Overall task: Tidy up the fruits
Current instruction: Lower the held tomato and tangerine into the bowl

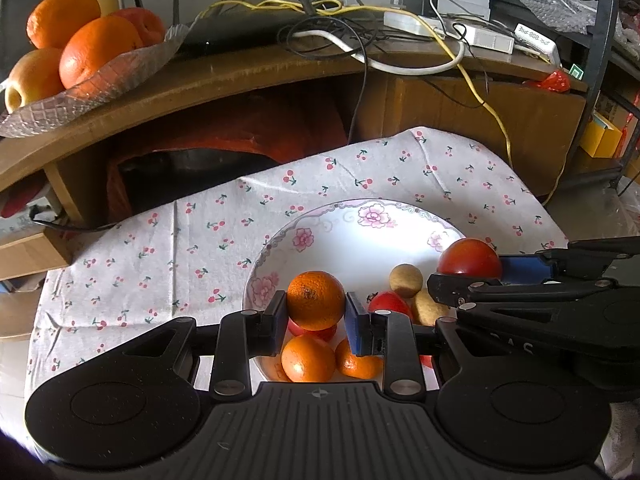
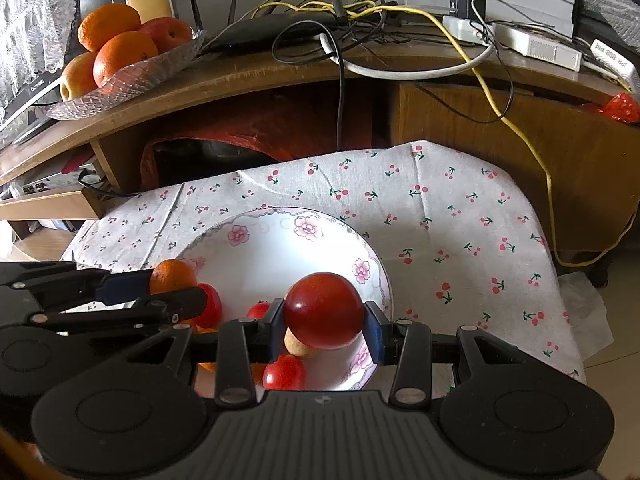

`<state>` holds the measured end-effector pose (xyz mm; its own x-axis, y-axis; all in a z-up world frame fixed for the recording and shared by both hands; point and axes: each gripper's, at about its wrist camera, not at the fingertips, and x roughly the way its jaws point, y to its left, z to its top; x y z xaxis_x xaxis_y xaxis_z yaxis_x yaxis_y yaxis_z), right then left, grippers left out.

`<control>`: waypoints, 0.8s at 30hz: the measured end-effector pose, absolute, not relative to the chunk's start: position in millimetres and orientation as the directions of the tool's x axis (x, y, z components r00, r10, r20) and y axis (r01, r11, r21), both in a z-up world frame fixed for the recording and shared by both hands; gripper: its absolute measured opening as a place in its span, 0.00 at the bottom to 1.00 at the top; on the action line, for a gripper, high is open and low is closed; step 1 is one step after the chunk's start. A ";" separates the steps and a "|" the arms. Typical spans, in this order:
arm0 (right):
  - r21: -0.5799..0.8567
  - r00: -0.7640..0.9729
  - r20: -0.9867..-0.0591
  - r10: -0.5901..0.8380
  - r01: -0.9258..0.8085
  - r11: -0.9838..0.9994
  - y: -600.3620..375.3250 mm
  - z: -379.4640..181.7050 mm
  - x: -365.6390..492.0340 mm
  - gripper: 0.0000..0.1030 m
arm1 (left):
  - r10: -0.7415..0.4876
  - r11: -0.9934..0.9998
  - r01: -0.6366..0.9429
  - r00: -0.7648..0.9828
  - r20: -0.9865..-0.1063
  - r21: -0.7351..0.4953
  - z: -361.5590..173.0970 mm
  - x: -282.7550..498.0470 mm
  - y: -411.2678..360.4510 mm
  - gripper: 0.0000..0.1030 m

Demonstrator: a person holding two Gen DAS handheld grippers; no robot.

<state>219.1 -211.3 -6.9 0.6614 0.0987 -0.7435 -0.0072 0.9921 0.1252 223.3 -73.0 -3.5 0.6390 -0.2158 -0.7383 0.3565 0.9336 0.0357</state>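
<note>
A white floral plate (image 1: 360, 240) (image 2: 280, 248) sits on a cherry-print cloth and holds oranges, small red fruits and tan round fruits. My left gripper (image 1: 316, 312) is shut on an orange (image 1: 316, 300), raised a little over two other oranges (image 1: 308, 358). My right gripper (image 2: 324, 326) is shut on a dark red fruit (image 2: 324, 310) (image 1: 470, 258) above the plate's right side, with a tan fruit (image 2: 298, 346) just under it. In the right wrist view the left gripper (image 2: 172, 284) and its orange (image 2: 172, 276) appear at the left.
A glass dish (image 1: 100, 84) (image 2: 132, 80) with oranges and apples stands on the wooden shelf (image 1: 260, 68) at the back left. Cables, a router (image 2: 280, 26) and power strips crowd the shelf behind. A red bag (image 1: 240, 140) fills the space under the shelf.
</note>
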 end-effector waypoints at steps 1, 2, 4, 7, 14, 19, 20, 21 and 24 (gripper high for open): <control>0.125 0.659 -0.745 0.099 -0.008 0.992 -211.0 -7.7 220.9 0.40 | -0.217 0.934 0.356 0.637 -0.740 0.033 -4.0 224.4 -72.6 0.35; 0.124 0.659 -0.746 0.099 -0.008 0.992 -211.0 -8.5 222.0 0.40 | -0.217 0.934 0.355 0.636 -0.740 0.032 -4.7 225.2 -72.8 0.35; 0.123 0.655 -0.749 0.100 -0.010 0.992 -210.7 -10.4 224.4 0.40 | -0.213 0.934 0.355 0.635 -0.742 0.035 -5.9 226.7 -73.1 0.35; 0.115 0.649 -0.755 0.091 -0.006 0.993 -210.8 -14.6 227.8 0.40 | -0.221 0.932 0.362 0.627 -0.747 0.028 -7.7 228.0 -74.1 0.35; 0.115 0.648 -0.755 0.094 -0.010 0.993 -212.3 -17.3 232.0 0.41 | -0.221 0.933 0.359 0.627 -0.747 0.026 -10.0 229.7 -76.4 0.36; 0.105 0.650 -0.755 0.092 -0.018 0.994 -210.2 -18.1 233.8 0.41 | -0.221 0.936 0.351 0.622 -0.751 0.015 -11.8 231.5 -75.2 0.36; 0.106 0.650 -0.755 0.092 -0.018 0.994 -209.9 -18.1 234.1 0.41 | -0.221 0.937 0.348 0.622 -0.751 0.013 -11.9 231.8 -74.9 0.36; 0.108 0.650 -0.755 0.093 -0.017 0.994 -210.0 -18.2 234.5 0.41 | -0.220 0.938 0.346 0.622 -0.752 0.012 -12.1 232.3 -74.7 0.36; 0.113 0.649 -0.755 0.094 -0.013 0.994 -209.8 -18.5 235.7 0.41 | -0.220 0.940 0.342 0.621 -0.753 0.008 -12.2 233.3 -74.4 0.36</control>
